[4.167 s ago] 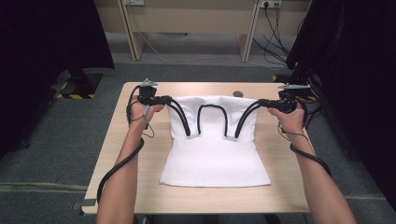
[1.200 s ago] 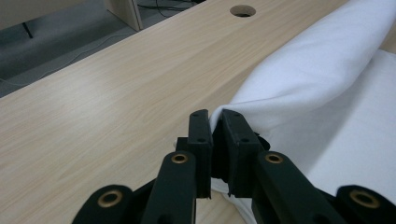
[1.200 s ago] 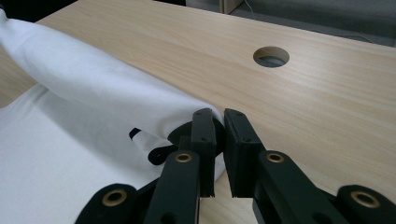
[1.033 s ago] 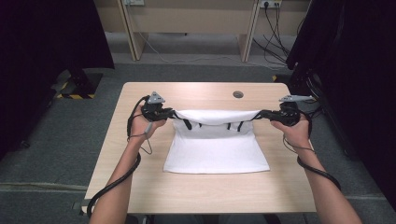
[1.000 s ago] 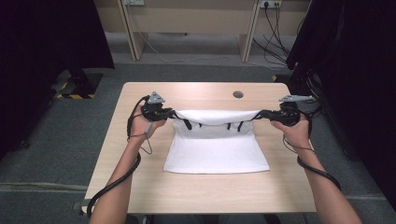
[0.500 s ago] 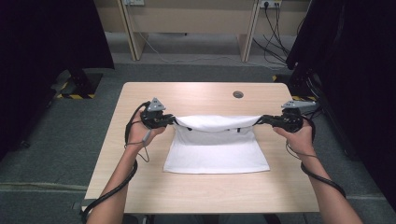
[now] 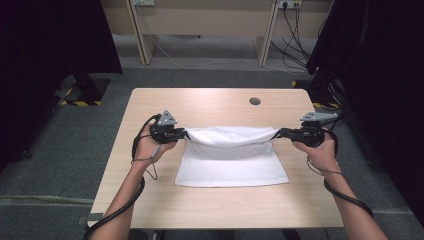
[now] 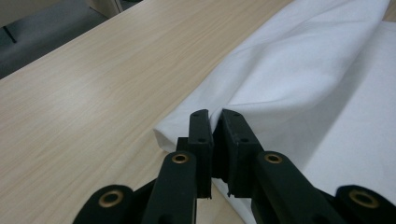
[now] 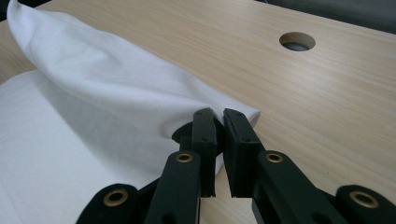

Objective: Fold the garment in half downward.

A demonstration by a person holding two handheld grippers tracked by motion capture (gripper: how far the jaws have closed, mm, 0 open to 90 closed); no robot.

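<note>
The far edge of the cloth [image 7: 231, 150] is gripped at its left corner by the left tool [image 7: 181, 133] and at its right corner by the right tool [image 7: 278, 133], raised over the surface [image 7: 210, 102].

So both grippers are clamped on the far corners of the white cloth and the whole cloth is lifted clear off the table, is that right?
Not quite. The left gripper and the right gripper are each shut on a corner of the white cloth, but only that pinched edge is raised. The high view shows the rest of the cloth lying flat on the table.
</note>
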